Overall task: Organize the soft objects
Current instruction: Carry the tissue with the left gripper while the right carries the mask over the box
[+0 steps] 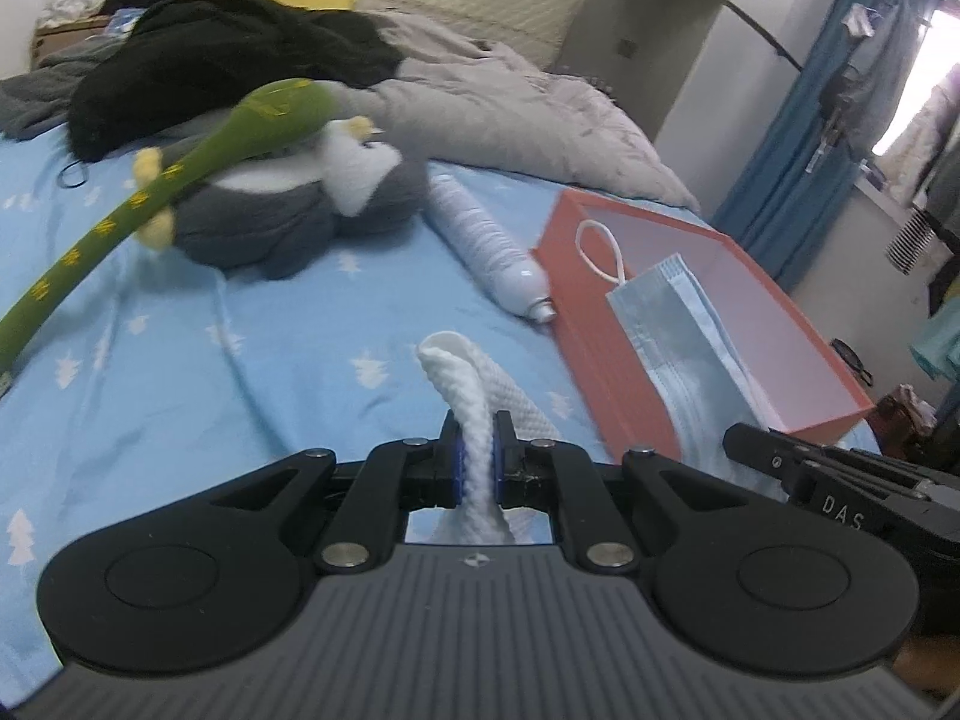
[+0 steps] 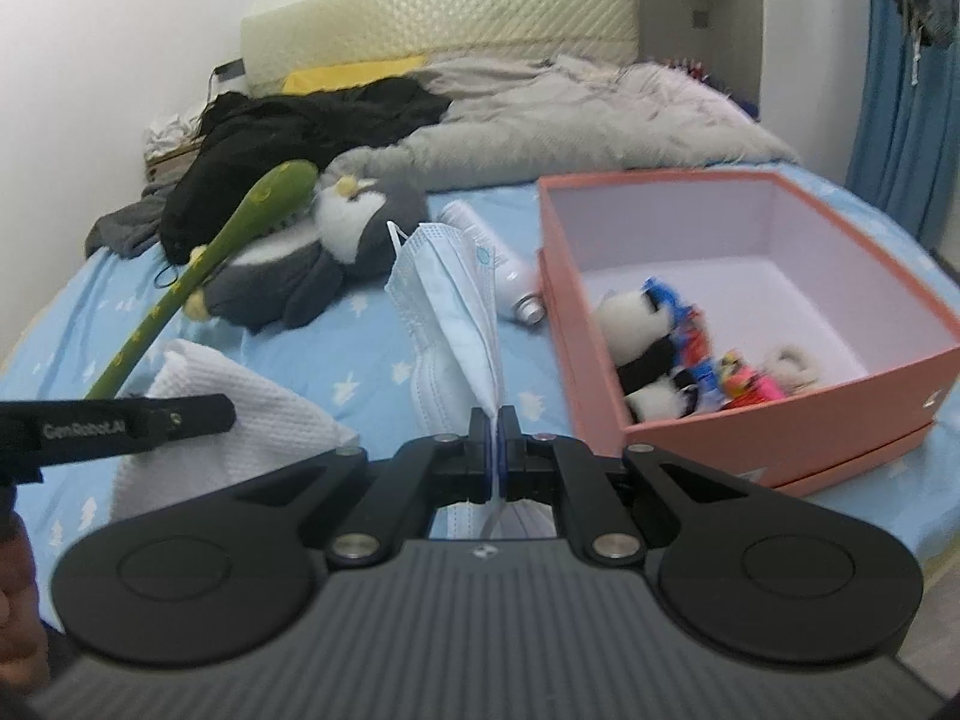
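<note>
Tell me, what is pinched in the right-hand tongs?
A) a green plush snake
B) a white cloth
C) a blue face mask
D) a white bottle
C: the right tongs are shut on the blue face mask, which sticks up between their tips.

Bottle (image 2: 510,276) beside open box (image 2: 840,372)

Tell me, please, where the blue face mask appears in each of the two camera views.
Left wrist view: the blue face mask hangs at lower right, in front of the orange box.
Right wrist view: the mask rises in the centre, pinched by the right gripper.
Shared landmark: the grey penguin plush.
</note>
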A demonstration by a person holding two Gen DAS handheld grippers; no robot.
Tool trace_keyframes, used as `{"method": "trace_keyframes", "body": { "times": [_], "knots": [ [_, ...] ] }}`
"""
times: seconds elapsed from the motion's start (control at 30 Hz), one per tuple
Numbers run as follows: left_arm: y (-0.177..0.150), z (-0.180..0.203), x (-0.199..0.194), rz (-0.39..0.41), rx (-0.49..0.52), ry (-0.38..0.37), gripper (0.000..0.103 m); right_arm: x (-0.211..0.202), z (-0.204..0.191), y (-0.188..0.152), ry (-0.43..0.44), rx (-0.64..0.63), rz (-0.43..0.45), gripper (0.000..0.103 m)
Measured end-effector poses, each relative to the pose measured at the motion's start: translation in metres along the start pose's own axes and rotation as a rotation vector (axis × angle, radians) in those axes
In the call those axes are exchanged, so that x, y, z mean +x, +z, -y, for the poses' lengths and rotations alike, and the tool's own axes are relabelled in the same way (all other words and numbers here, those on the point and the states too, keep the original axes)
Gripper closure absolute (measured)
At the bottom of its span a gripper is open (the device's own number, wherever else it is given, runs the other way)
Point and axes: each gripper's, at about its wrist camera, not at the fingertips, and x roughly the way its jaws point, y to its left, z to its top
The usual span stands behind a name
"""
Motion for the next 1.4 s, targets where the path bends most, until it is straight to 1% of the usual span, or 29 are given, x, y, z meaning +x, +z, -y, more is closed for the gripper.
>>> {"method": "trace_keyframes", "body": {
  "times": [0.23, 0.47, 0.6, 0.77, 0.9, 1.03, 1.1, 1.13, 1.23, 1.33, 1.4],
  "knots": [
    [0.005, 0.04, -0.001, 0.0, 0.044, -0.085, 0.092, -0.027, 0.029, 0.007, -0.04, 0.045, 0.039, 0.097],
    [0.015, 0.083, 0.0, -0.003, 0.106, -0.157, 0.092, -0.056, 0.058, 0.006, -0.079, 0.094, 0.067, 0.097],
    [0.032, 0.107, 0.008, 0.01, 0.14, -0.196, 0.092, -0.065, 0.076, 0.011, -0.102, 0.117, 0.09, 0.097],
    [0.064, 0.134, 0.029, 0.016, 0.184, -0.24, 0.092, -0.065, 0.097, 0.03, -0.125, 0.124, 0.129, 0.097],
    [0.093, 0.151, 0.055, -0.001, 0.191, -0.269, 0.092, -0.053, 0.113, 0.054, -0.124, 0.122, 0.149, 0.097],
    [0.12, 0.165, 0.09, -0.034, 0.215, -0.261, 0.092, -0.033, 0.127, 0.077, -0.123, 0.124, 0.138, 0.097],
    [0.128, 0.175, 0.105, -0.049, 0.257, -0.249, 0.092, -0.022, 0.134, 0.086, -0.121, 0.126, 0.126, 0.097],
    [0.132, 0.182, 0.114, -0.062, 0.294, -0.234, 0.092, -0.016, 0.138, 0.091, -0.125, 0.126, 0.118, 0.097],
    [0.139, 0.194, 0.141, -0.085, 0.341, -0.197, 0.092, 0.005, 0.149, 0.1, -0.128, 0.128, 0.079, 0.097],
    [0.144, 0.2, 0.174, -0.128, 0.344, -0.183, 0.092, 0.03, 0.162, 0.107, -0.12, 0.15, 0.016, 0.097],
    [0.148, 0.201, 0.195, -0.167, 0.332, -0.18, 0.092, 0.047, 0.171, 0.108, -0.13, 0.158, -0.028, 0.097]
  ]
}}
